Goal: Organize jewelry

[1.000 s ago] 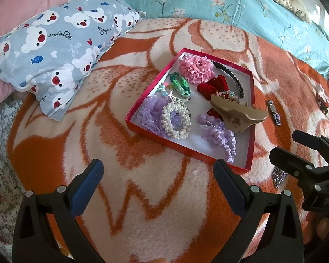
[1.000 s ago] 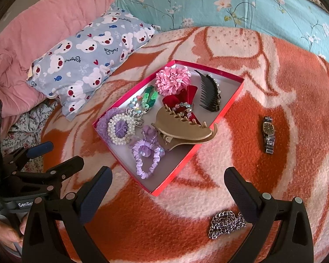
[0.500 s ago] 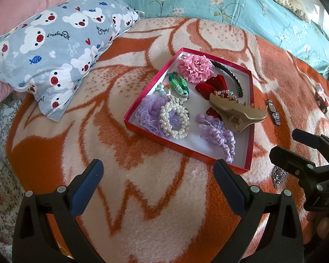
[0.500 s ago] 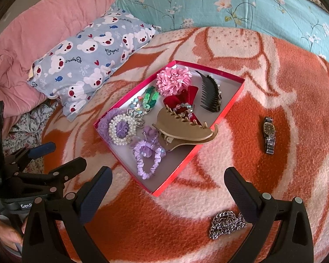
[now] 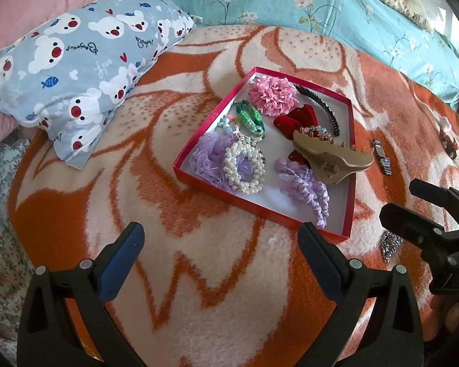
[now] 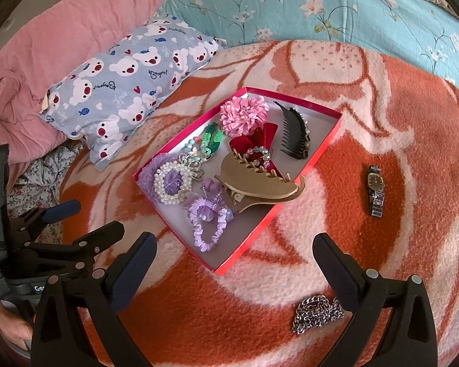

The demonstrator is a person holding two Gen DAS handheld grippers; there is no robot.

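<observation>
A red box (image 5: 183, 169) (image 6: 318, 156) sits on the orange-and-white blanket. It holds a pink flower scrunchie (image 6: 243, 114), a pearl bracelet (image 6: 171, 182), purple scrunchies (image 6: 206, 223), a tan claw clip (image 6: 260, 183) and a black comb clip (image 6: 295, 134). A wristwatch (image 6: 375, 188) (image 5: 382, 159) lies right of the box. A silver chain (image 6: 316, 313) (image 5: 389, 246) lies in front, near my right gripper's right finger. My left gripper (image 5: 220, 250) and right gripper (image 6: 234, 258) are both open and empty, short of the box.
A bear-print pillow (image 5: 76, 61) (image 6: 128, 85) lies left of the box. A pink quilt (image 6: 61, 39) and a teal floral cover (image 6: 321, 6) lie behind. A small dark red item (image 5: 449, 143) lies on the blanket far right in the left wrist view.
Both views have shifted only slightly; the box sits marginally further left in the left wrist view. Both grippers stay open and empty.
</observation>
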